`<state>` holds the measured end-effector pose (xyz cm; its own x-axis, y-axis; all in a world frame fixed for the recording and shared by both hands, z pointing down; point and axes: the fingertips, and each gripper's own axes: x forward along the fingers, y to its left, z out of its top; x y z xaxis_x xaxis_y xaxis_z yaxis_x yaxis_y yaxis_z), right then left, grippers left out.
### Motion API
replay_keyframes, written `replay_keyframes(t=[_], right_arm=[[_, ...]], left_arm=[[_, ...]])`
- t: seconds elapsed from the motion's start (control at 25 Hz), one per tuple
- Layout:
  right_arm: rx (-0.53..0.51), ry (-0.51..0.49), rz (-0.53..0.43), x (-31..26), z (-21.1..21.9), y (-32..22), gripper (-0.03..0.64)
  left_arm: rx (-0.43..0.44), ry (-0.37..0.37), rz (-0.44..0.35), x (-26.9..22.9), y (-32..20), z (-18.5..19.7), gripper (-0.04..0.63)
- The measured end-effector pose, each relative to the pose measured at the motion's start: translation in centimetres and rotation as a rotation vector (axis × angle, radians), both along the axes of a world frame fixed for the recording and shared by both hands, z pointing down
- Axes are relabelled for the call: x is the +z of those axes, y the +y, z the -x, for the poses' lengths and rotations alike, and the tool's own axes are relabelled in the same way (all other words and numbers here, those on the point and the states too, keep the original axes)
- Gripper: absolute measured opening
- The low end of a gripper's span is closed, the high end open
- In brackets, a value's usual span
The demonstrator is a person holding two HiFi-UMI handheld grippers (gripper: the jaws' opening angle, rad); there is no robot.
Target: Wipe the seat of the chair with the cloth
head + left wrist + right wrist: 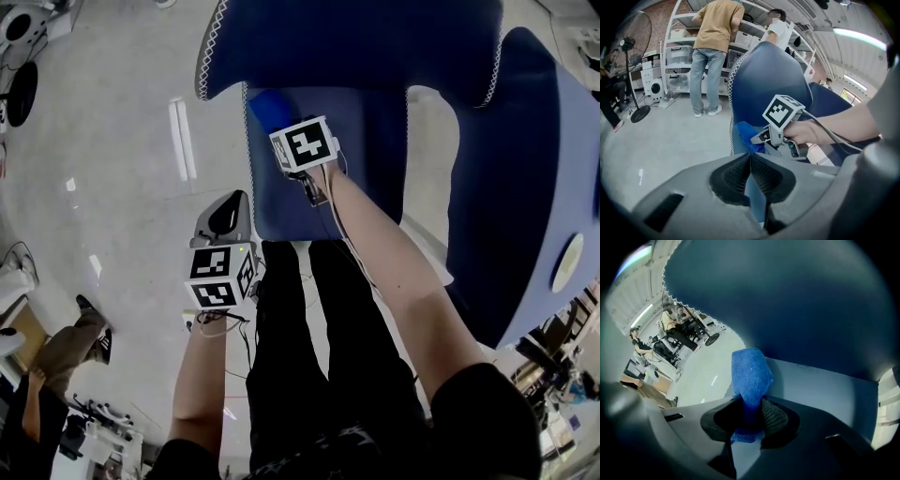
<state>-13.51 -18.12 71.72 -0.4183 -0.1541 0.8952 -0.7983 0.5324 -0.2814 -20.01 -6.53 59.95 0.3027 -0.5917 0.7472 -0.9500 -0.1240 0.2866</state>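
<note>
1. Right gripper view shows the right tool (751, 411) clenched on the cloth (749, 371). A bunched blue wad sticks out ahead of the jaws, over the seat (820, 394) and close to its left edge.
2. In the head view the wad lies near the back left corner of the seat, just below the backrest (347, 37) of the chair. Whether it actually presses on the upholstery cannot be told from any view.
3. The step in hand looks like the wiping stroke itself, and a good stroke likely needs the wad laid flatter. Tipping the right tool down would let the fabric, not the jaw tips, meet the seat.
4. Since the cloth sits at a rear corner, overlapping passes drawn toward the front edge would probably cover the surface best. The seam under the backrest should be included.
5. Little fabric protrudes, so pressure should be moderate; pushing hard risks dragging the hard jaws across the upholstery or tugging the cloth loose.
6. The left tool (751, 161) has its jaws pressed together on nothing. In the head view it hangs over the floor (122, 187) beside the seat's front left corner, clear of the wiping path, where it may as well remain.
</note>
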Motion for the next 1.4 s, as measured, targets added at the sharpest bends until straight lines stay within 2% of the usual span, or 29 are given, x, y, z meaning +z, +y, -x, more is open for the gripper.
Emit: replay_keyframes(t=[0.24, 0.56, 1.0, 1.16, 1.4], right_arm=[[0.054, 0.031, -0.011, 0.0, -4.9, -0.7, 0.11], [0.139, 0.104, -0.036, 0.2, -14.1, -1.8, 0.11], [0.354, 0.136, -0.038, -0.2, -26.4, -3.0, 0.11], [0.417, 0.146, -0.023, 0.1, -28.8, -2.8, 0.11], [0.406, 0.157, -0.05, -0.9, -29.9, -1.7, 0.11]], left_arm=[[0.042, -0.008, -0.007, -0.2, -0.7, -1.8, 0.02], [0.09, -0.024, -0.012, 0.4, -2.1, -4.8, 0.02], [0.158, -0.026, -0.015, 0.7, -4.2, -10.4, 0.02], [0.171, -0.011, -0.015, 1.0, -4.3, -11.8, 0.02], [0.167, -0.003, -0.006, 1.0, -3.3, -13.1, 0.02]])
